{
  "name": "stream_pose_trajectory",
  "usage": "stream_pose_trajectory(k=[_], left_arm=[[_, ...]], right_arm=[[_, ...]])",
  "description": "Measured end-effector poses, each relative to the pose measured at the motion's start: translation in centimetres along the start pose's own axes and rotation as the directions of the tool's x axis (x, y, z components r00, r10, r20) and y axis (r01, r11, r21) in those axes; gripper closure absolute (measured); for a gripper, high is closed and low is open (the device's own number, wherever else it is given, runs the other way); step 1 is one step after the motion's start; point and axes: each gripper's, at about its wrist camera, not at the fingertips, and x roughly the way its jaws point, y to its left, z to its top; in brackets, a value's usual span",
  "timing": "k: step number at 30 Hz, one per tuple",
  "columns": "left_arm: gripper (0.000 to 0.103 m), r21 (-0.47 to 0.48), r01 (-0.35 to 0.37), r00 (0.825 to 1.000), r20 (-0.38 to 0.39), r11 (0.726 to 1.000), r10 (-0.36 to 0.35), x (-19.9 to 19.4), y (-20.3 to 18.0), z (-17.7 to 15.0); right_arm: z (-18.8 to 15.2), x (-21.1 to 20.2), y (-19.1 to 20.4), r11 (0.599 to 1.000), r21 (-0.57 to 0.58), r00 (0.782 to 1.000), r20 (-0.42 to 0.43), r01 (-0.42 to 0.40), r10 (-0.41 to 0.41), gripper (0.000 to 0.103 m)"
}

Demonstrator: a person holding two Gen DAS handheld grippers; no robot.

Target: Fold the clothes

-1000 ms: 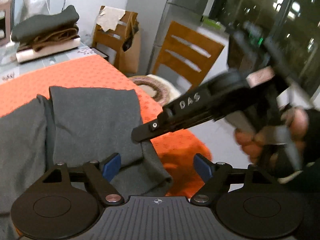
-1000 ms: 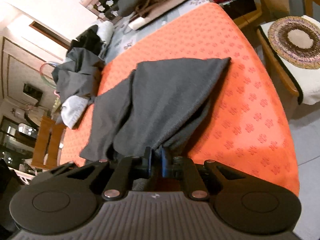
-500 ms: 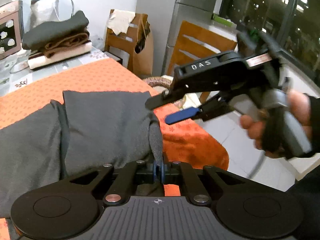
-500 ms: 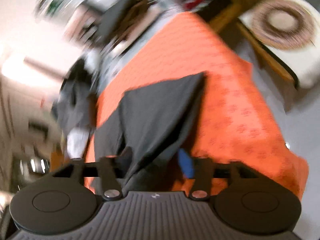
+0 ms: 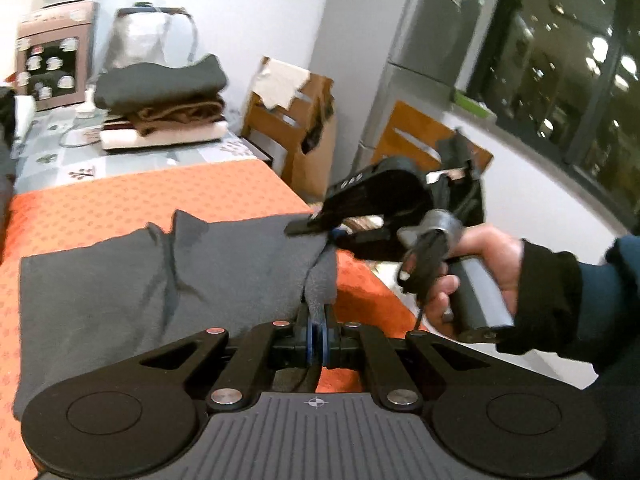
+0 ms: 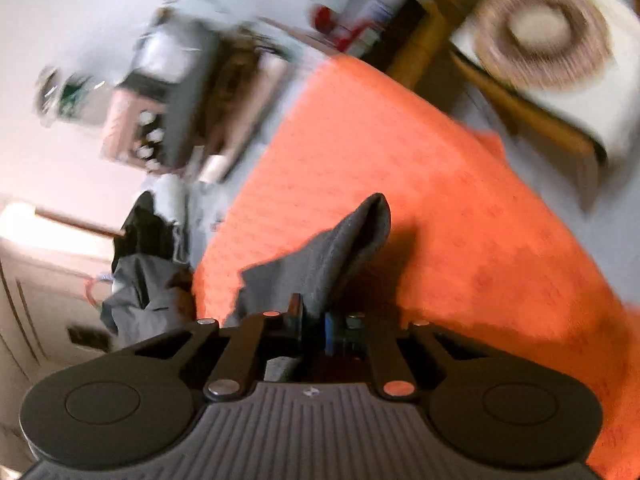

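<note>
the grey garment (image 5: 120, 280) lies rumpled on the orange cloth (image 5: 120, 200) over the bench, its near edge lifted. the left gripper (image 5: 316, 336) pinches that edge tight. the right gripper (image 6: 314, 330), whose jaws have just been closing, clamps a raised grey fold just beside it, held in a hand (image 5: 472, 276).

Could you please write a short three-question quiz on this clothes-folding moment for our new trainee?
1. True or false: the left gripper is shut on the grey garment.
2. What colour is the cloth under the garment? A green; B orange; C white.
3. Fill in: the right gripper pinches the garment's ____.

Key: 1 true. 2 B. 3 edge; its jaws have just been closing, with fabric between them.
</note>
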Motion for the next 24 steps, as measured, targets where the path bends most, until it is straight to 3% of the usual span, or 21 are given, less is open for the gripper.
stream_pose_trajectory(k=[4, 8, 12, 19, 24], left_arm=[[0.096, -0.101, -0.011, 0.998, 0.065, 0.995, 0.018, -2.4, 2.1, 0.4], [0.096, -0.232, -0.026, 0.992, 0.116, 0.972, 0.055, -5.2, 5.2, 0.2], [0.096, -0.323, -0.071, 0.985, 0.127, 0.944, 0.118, -7.5, 8.9, -0.6], [0.096, -0.408, -0.132, 0.989, 0.002, 0.903, 0.146, -9.0, 15.8, -3.7], [0.096, -0.463, -0.114, 0.991, -0.111, 0.879, 0.070, -8.2, 19.9, -6.5]], right_arm=[[0.0, -0.1, 7.2, 0.965, -0.257, 0.999, 0.023, 0.054, -0.049, 0.092], [-0.9, 1.7, 14.0, 0.874, -0.475, 0.994, 0.014, 0.101, -0.107, 0.092], [-3.1, 4.6, 19.4, 0.793, -0.600, 0.992, 0.001, 0.101, -0.126, 0.092], [-8.9, 12.6, 26.1, 0.662, -0.744, 0.976, -0.068, 0.089, -0.208, 0.092], [-13.9, 18.7, 27.1, 0.536, -0.839, 0.939, -0.103, 0.096, -0.330, 0.092]])
